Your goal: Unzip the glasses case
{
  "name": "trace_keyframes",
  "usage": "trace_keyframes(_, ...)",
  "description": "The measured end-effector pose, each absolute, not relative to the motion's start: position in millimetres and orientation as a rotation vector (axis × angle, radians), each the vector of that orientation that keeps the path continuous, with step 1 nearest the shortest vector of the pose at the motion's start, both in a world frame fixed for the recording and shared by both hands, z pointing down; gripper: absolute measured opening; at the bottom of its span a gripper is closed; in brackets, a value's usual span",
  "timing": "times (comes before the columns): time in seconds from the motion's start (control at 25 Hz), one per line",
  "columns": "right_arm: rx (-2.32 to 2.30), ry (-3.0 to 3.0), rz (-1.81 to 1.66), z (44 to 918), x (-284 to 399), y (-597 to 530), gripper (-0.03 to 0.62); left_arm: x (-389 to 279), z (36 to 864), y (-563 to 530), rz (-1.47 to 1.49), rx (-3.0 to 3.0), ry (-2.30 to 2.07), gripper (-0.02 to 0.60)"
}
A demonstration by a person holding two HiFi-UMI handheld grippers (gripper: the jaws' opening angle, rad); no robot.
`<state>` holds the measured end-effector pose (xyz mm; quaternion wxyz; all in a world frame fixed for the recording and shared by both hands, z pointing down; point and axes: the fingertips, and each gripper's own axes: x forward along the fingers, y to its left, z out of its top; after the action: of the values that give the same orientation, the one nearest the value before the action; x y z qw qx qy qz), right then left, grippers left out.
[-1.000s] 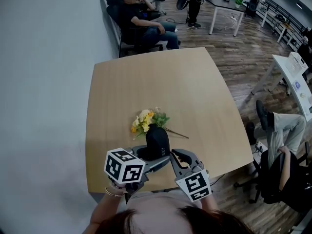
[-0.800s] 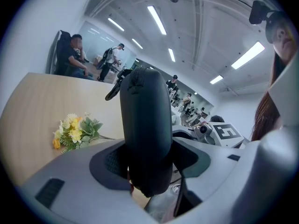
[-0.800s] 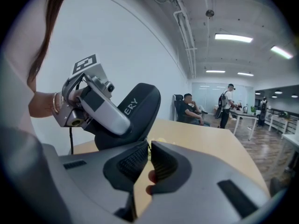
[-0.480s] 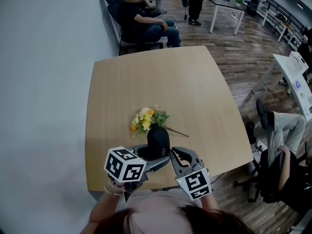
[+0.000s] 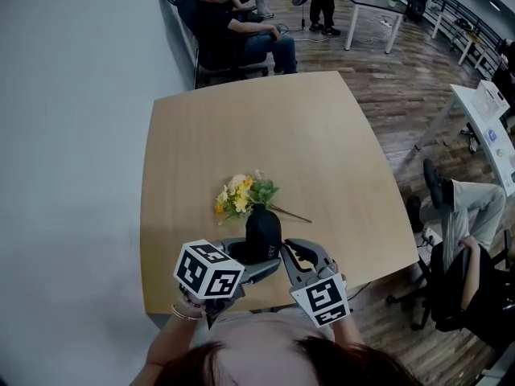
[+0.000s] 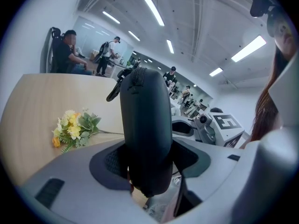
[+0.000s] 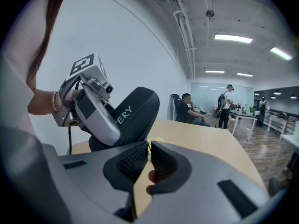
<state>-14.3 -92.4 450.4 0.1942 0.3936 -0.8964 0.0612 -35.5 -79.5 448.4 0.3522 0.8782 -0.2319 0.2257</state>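
Glasses case stands upright, clamped in the left tool.

Counts: one glasses case is counted | two grippers are counted, the left gripper and the right gripper | one flower bunch is counted | one wooden table is counted | three bystanders are counted in the head view: seated person far, standing person far, person at the right.
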Motion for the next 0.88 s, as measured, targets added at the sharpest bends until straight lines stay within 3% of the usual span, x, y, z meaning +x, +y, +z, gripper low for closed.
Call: trace_keyframes(0.88,1.130,-2.479,0.155,451,-4,-97,0.021,-30,466,-67,0.773,2.285,-0.528,0.265)
